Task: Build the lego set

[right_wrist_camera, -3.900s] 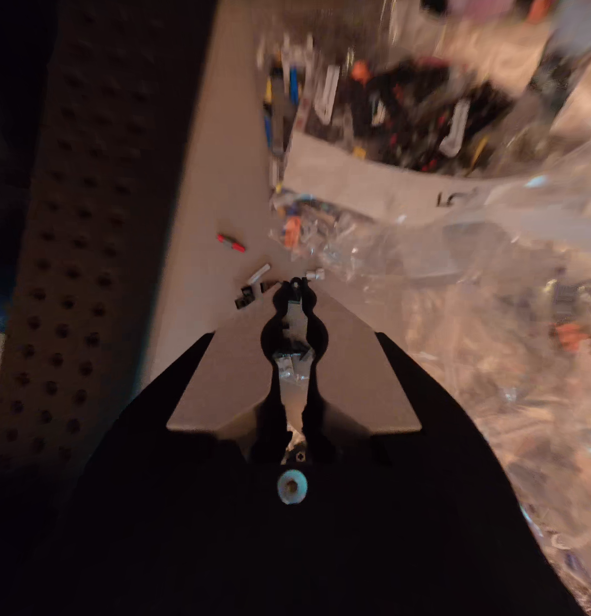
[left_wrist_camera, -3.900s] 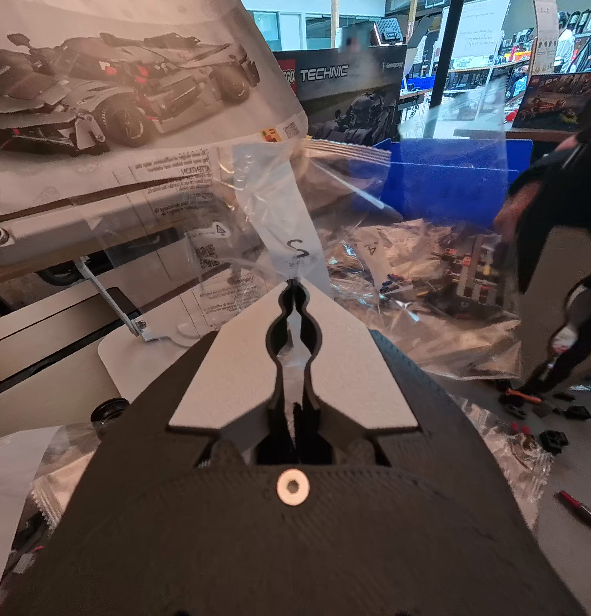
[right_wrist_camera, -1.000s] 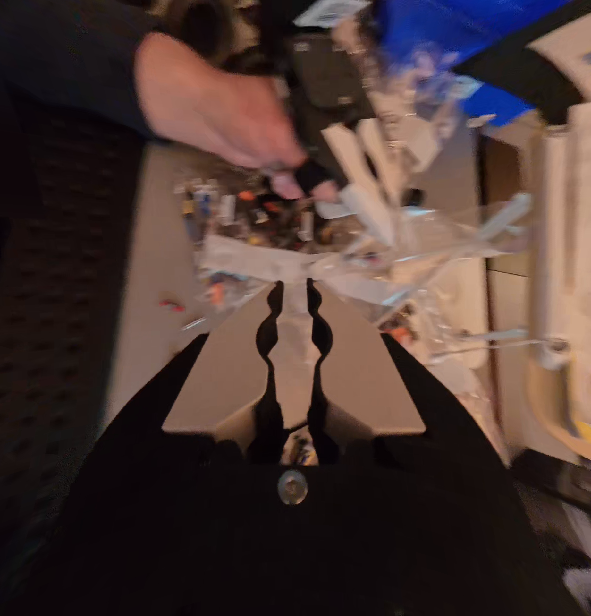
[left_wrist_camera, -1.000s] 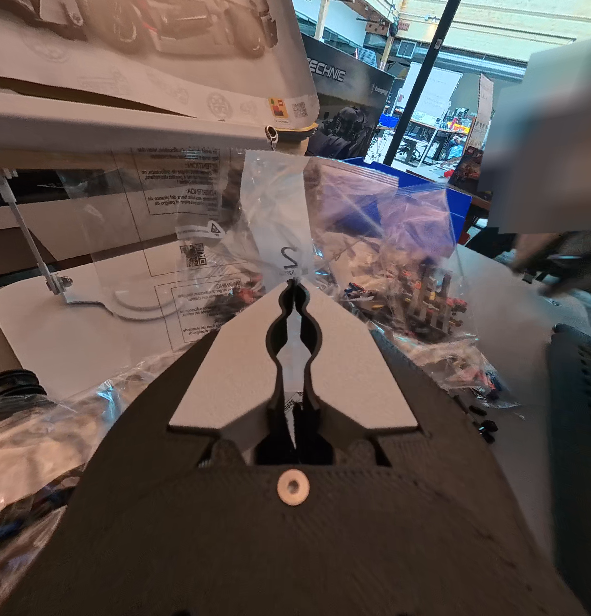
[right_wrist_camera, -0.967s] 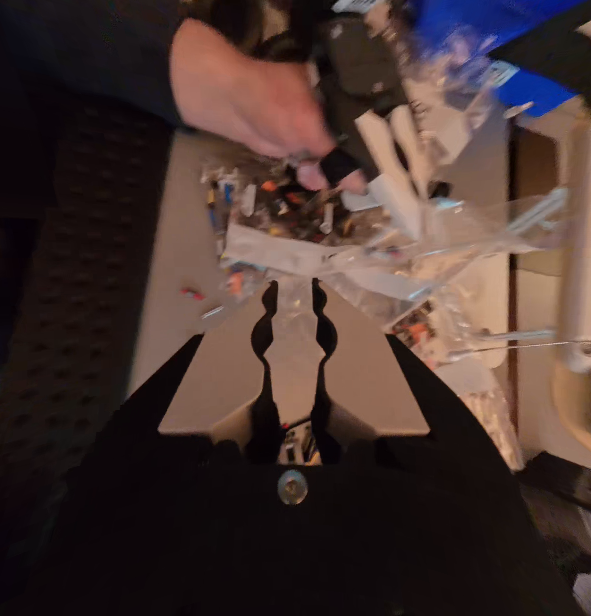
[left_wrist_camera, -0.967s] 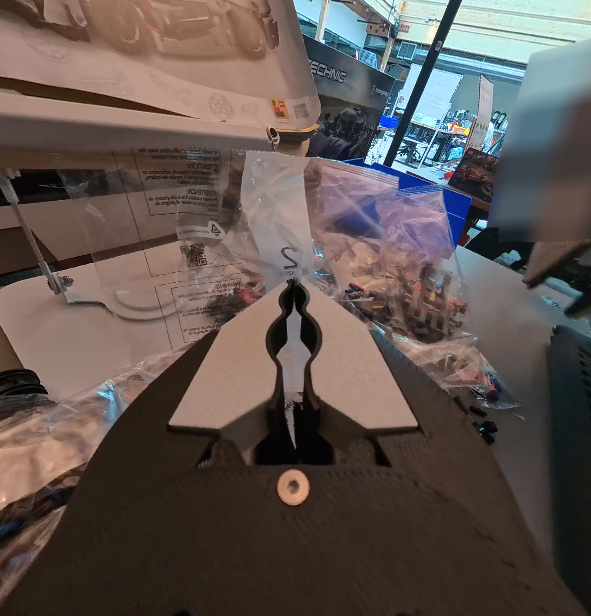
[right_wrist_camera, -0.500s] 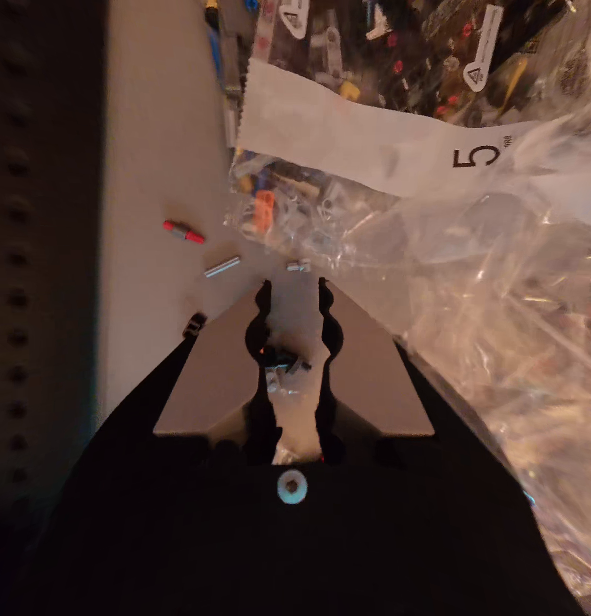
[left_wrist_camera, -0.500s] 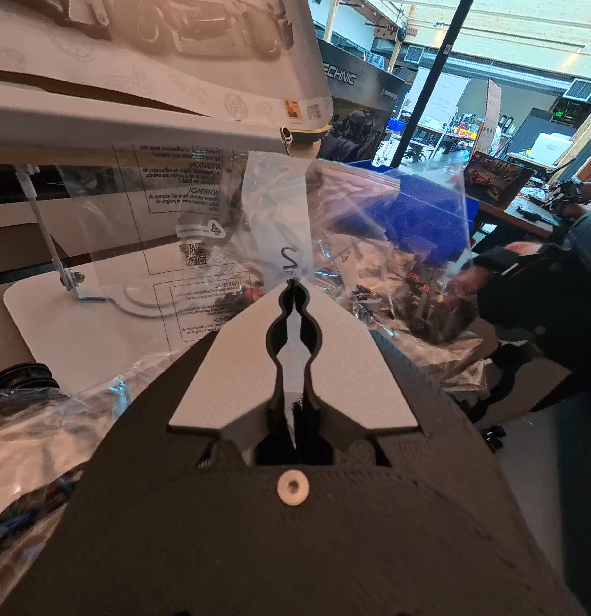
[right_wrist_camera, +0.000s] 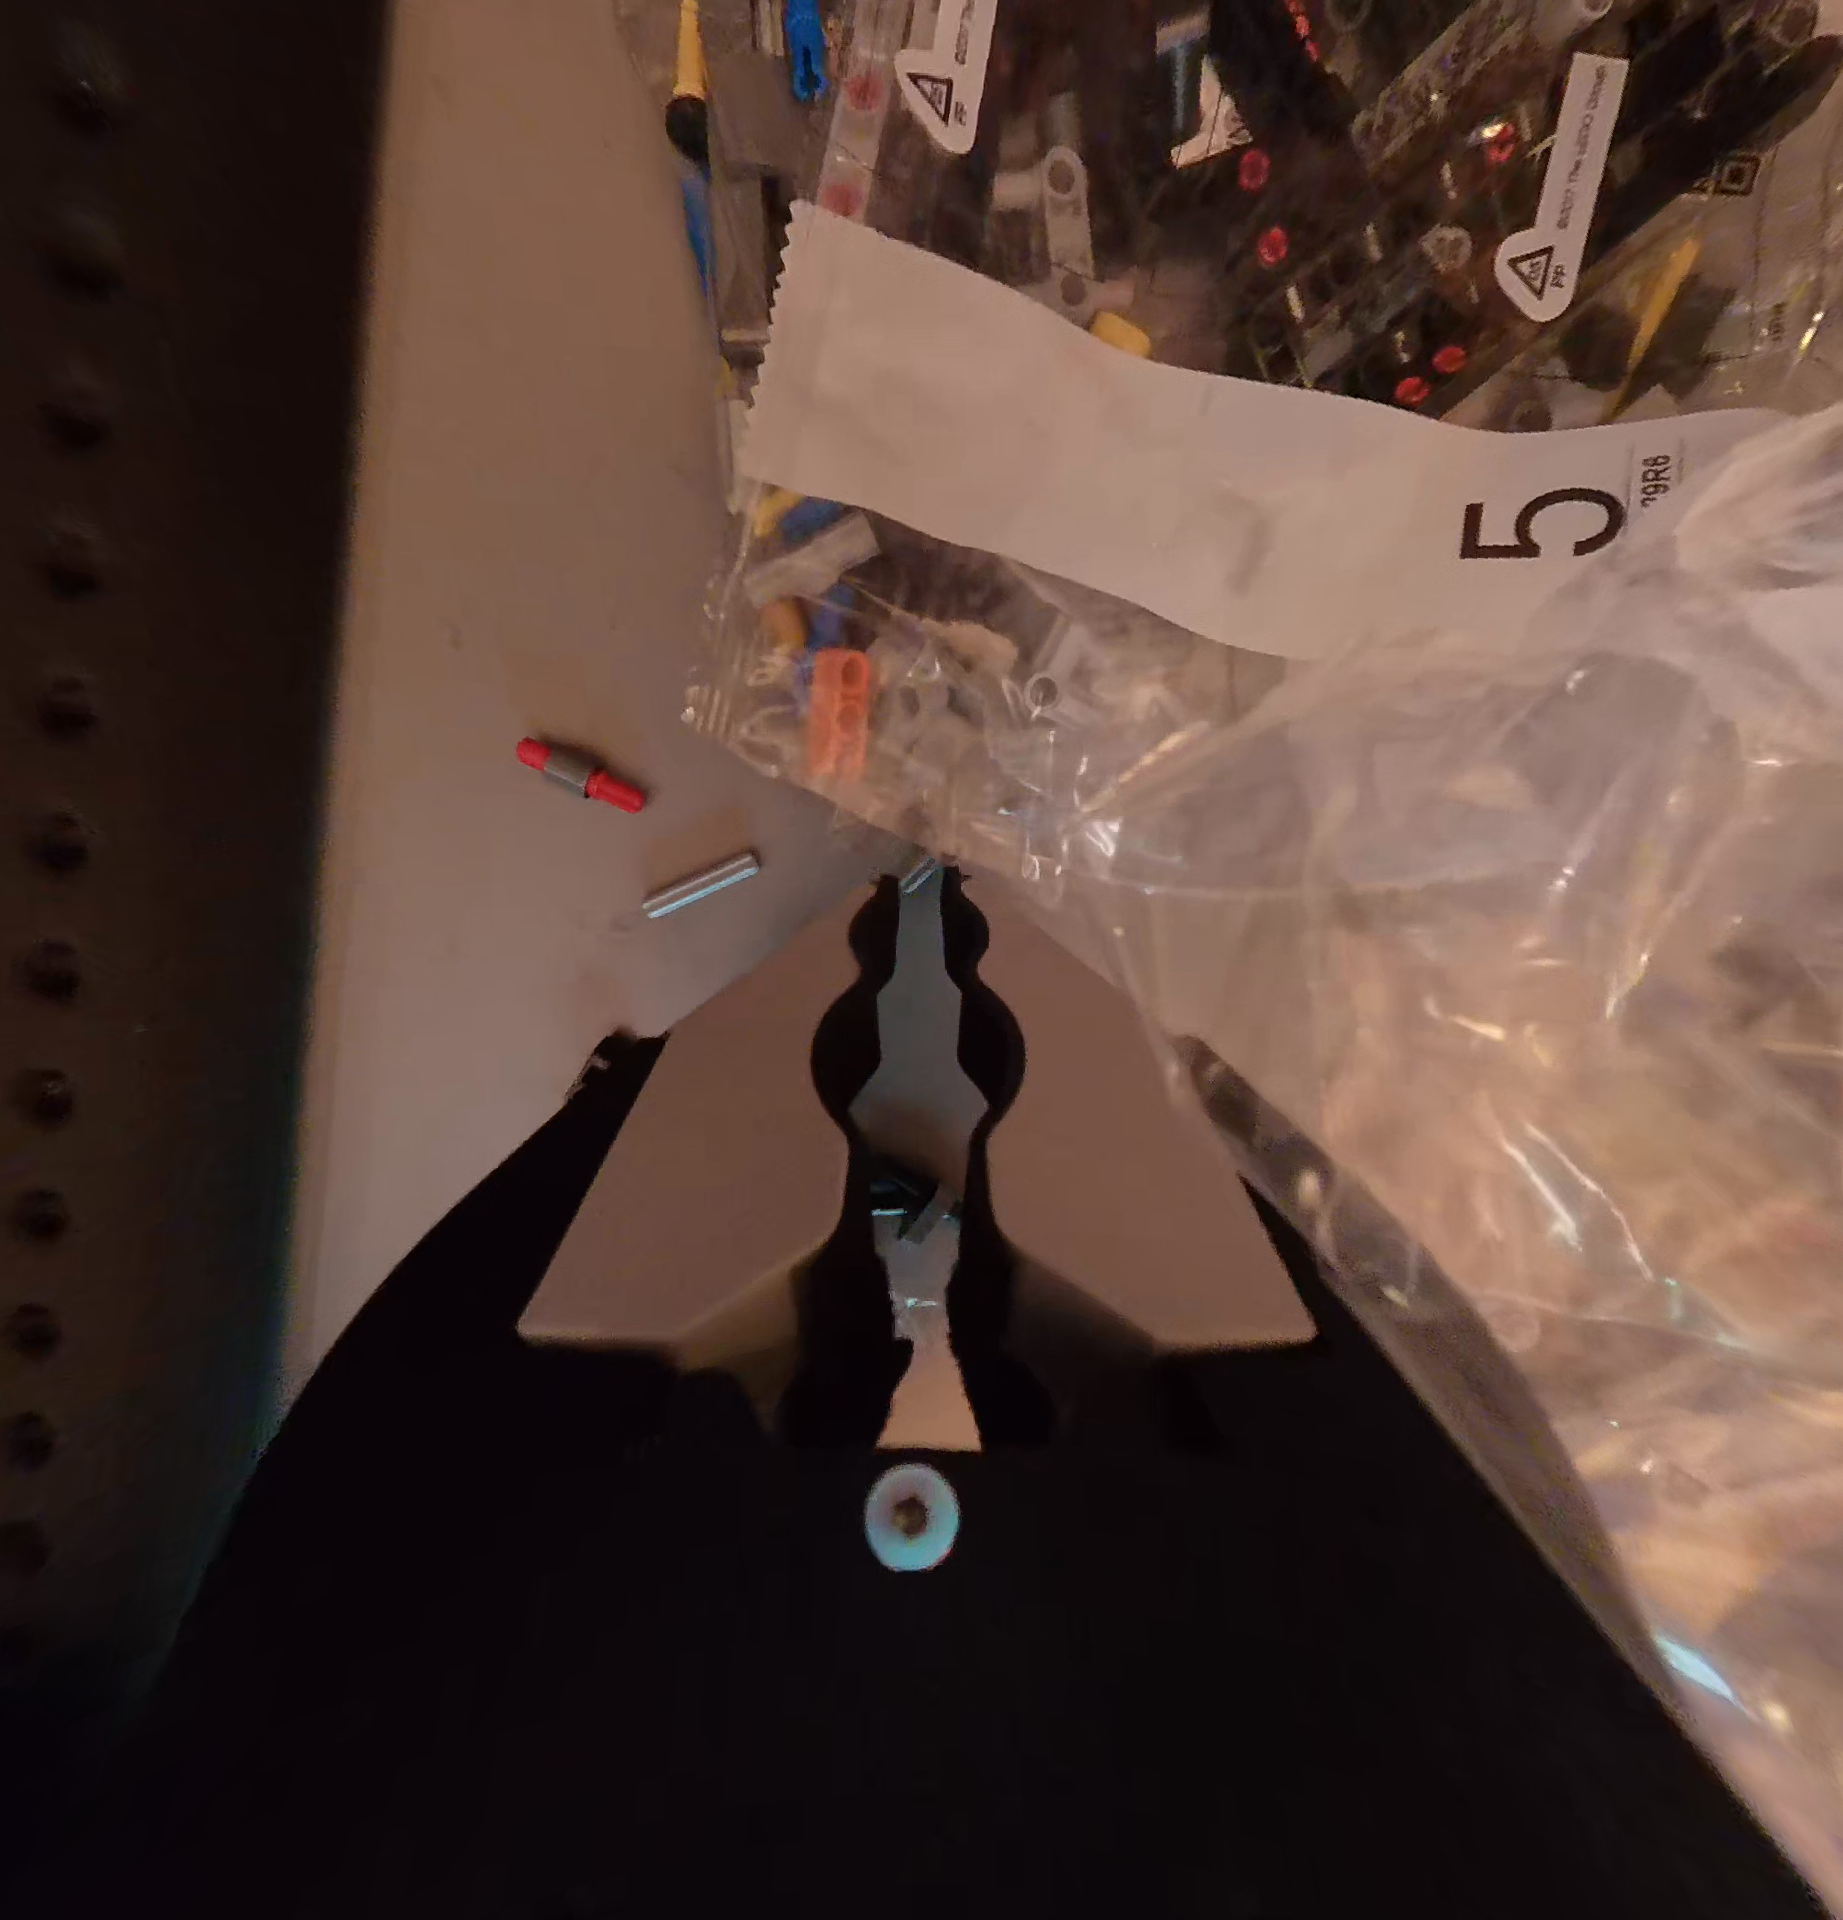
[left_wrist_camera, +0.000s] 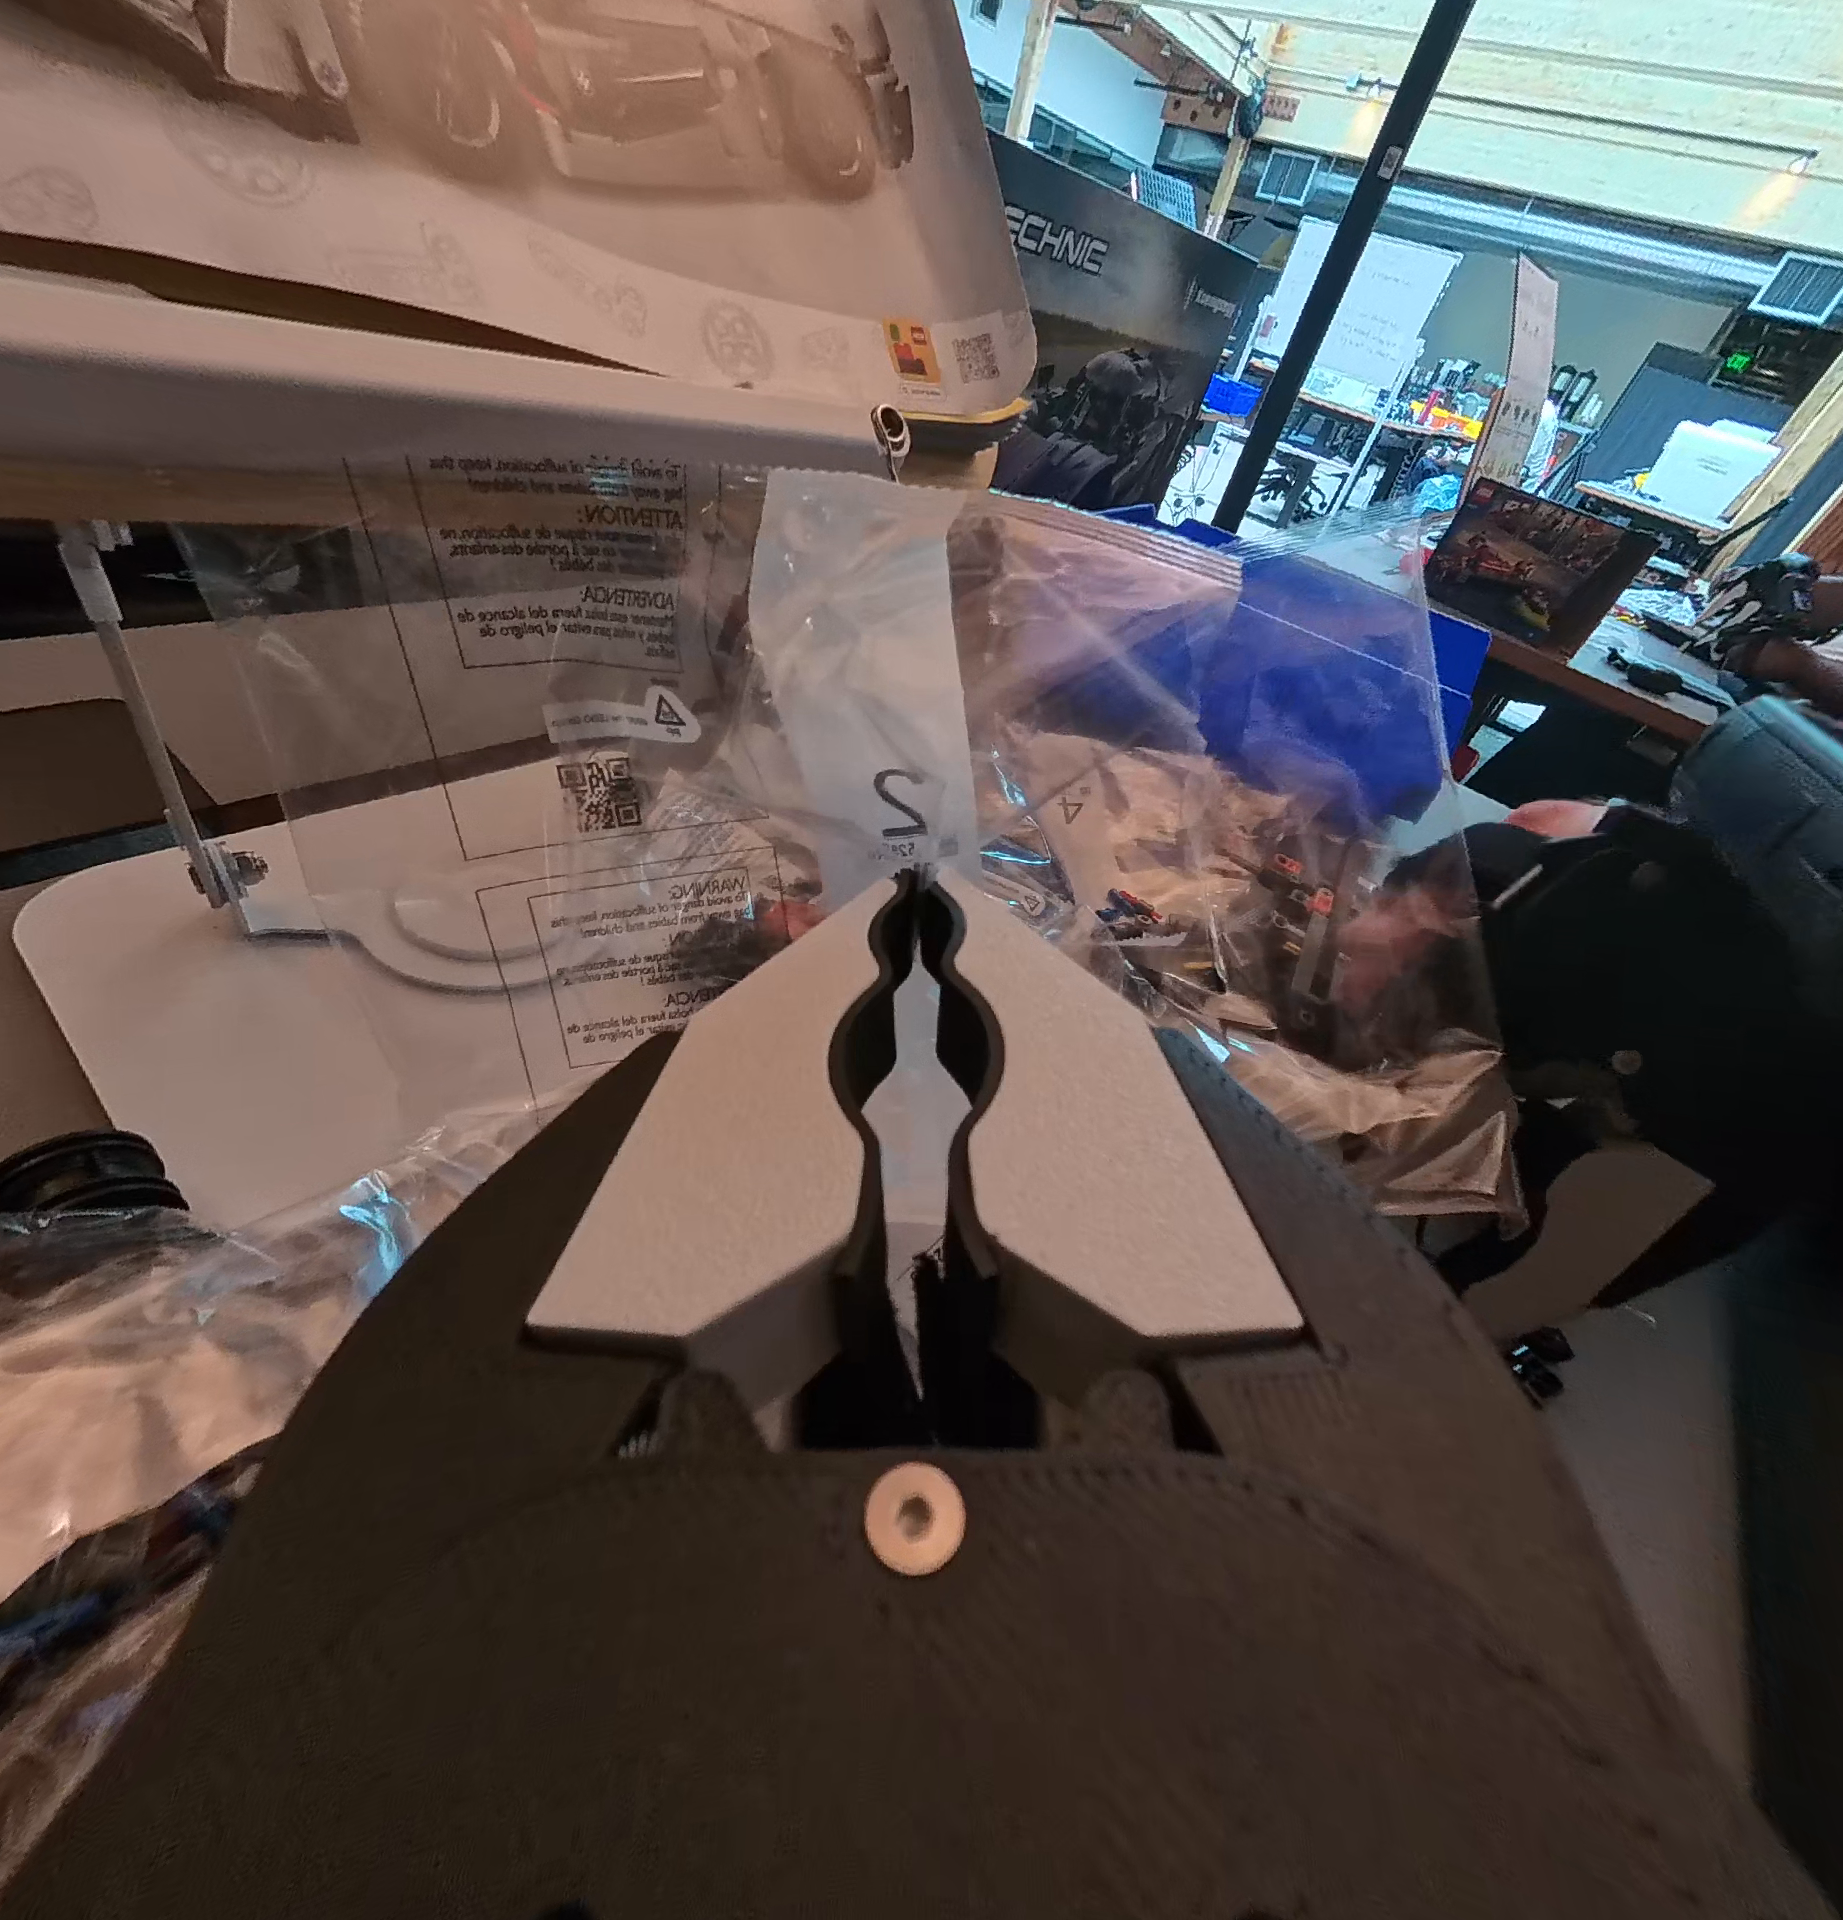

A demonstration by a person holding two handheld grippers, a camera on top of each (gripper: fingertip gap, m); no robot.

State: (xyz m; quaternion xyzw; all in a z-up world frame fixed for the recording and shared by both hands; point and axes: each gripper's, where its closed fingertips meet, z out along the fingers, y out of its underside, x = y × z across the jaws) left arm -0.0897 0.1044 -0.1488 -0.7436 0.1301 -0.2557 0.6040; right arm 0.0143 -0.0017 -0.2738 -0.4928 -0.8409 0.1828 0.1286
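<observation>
Pinching the slippery parts bag
I'm clamping my left gripper (left_wrist_camera: 912, 902) fingers on the light, crinkly bag (left_wrist_camera: 865, 665) at twelve o'clock; right gripper (right_wrist_camera: 917, 883) fingers are narrowing around a small grey piece (right_wrist_camera: 918, 871).

Cut off at the top edge of the left wrist view: the instruction booklet (left_wrist_camera: 501, 156). Blurred behind clear plastic bags (left_wrist_camera: 1156, 727): a blue bin (left_wrist_camera: 1343, 665) and loose parts. Lost under the black body of the right gripper (right_wrist_camera: 915, 883): most of a small pile of pieces (right_wrist_camera: 912, 1216), glimpsed only through the narrow slot.
</observation>
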